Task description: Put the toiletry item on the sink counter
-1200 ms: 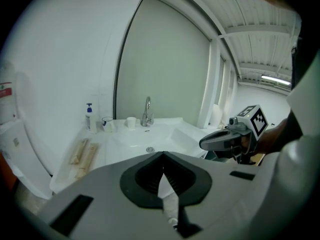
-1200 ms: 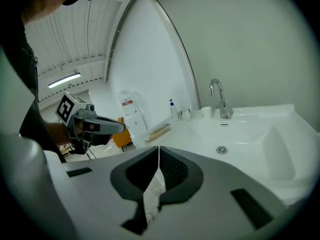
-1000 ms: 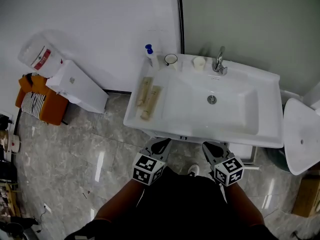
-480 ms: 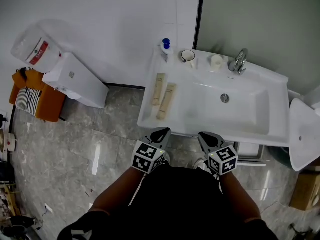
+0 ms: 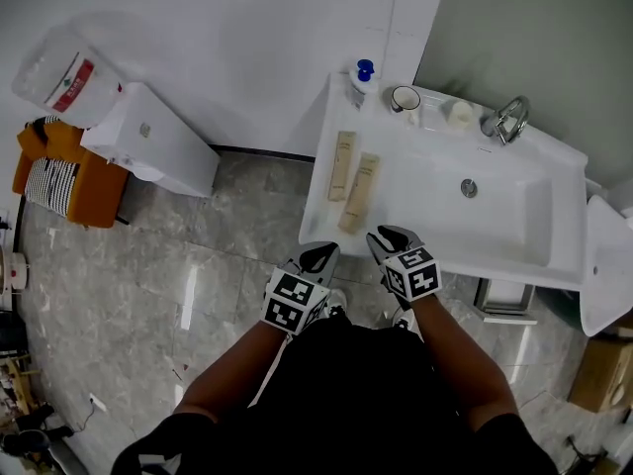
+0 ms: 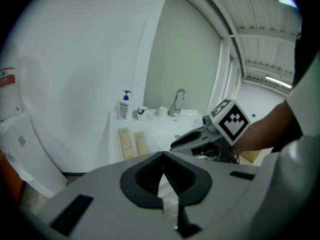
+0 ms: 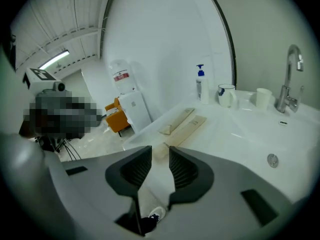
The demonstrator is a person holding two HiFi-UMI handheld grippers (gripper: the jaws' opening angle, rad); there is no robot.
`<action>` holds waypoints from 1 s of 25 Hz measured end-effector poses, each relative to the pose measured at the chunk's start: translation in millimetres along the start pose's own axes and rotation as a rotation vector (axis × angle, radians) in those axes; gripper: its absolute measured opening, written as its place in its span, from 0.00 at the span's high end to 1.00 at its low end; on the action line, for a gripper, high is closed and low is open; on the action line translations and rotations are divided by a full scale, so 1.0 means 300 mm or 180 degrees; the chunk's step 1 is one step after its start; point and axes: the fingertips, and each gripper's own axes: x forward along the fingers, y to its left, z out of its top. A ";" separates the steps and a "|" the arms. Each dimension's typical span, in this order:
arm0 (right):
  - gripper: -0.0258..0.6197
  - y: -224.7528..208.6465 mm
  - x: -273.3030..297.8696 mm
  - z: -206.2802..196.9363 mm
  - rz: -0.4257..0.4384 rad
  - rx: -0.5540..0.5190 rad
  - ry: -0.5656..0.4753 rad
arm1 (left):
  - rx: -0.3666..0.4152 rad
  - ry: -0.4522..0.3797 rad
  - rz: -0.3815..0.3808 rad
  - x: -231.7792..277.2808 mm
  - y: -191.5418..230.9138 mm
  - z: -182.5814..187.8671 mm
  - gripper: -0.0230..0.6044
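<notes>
sink counter (image 5: 318,216) | left ledge: two tubes (image 5: 360,192) side by side | back rim: pump bottle (image 5: 363,75), mug (image 5: 404,98), cup (image 5: 459,113)

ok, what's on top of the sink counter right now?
On the sink counter, a beige pack and a second pack lie side by side. Along the back stand a blue-capped pump bottle, a mug, a white cup and the faucet. Nothing covers them.

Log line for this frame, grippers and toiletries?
left gripper: jaws shut, empty | right gripper: jaws just opening, nothing between | tubes: flat on sink counter
</notes>
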 end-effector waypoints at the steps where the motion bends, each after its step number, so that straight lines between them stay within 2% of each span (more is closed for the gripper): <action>1: 0.82 -0.003 0.034 -0.002 -0.0008 0.0005 0.0068 | -0.0011 -0.0007 0.0012 -0.008 0.013 -0.004 0.96; 6: 0.69 -0.014 0.173 -0.005 -0.0040 0.0100 0.0382 | -0.0053 -0.0025 0.0106 -0.046 0.081 -0.029 0.96; 14: 0.59 -0.057 0.325 0.016 -0.0327 -0.0069 0.0650 | -0.0171 -0.0011 0.0187 -0.105 0.148 -0.065 0.96; 18: 0.58 -0.086 0.363 -0.012 -0.0439 -0.0160 0.0781 | -0.0170 -0.0014 0.0220 -0.131 0.170 -0.069 0.96; 23: 0.58 -0.121 0.355 -0.045 -0.0521 -0.0051 0.0911 | -0.0208 0.0002 0.0310 -0.154 0.225 -0.079 0.96; 24: 0.59 -0.126 0.354 -0.048 -0.0519 -0.0038 0.0913 | -0.0218 0.0001 0.0321 -0.154 0.232 -0.081 0.96; 25: 0.65 -0.132 0.348 -0.046 -0.0534 -0.0014 0.0907 | -0.0227 -0.0003 0.0326 -0.152 0.237 -0.080 0.96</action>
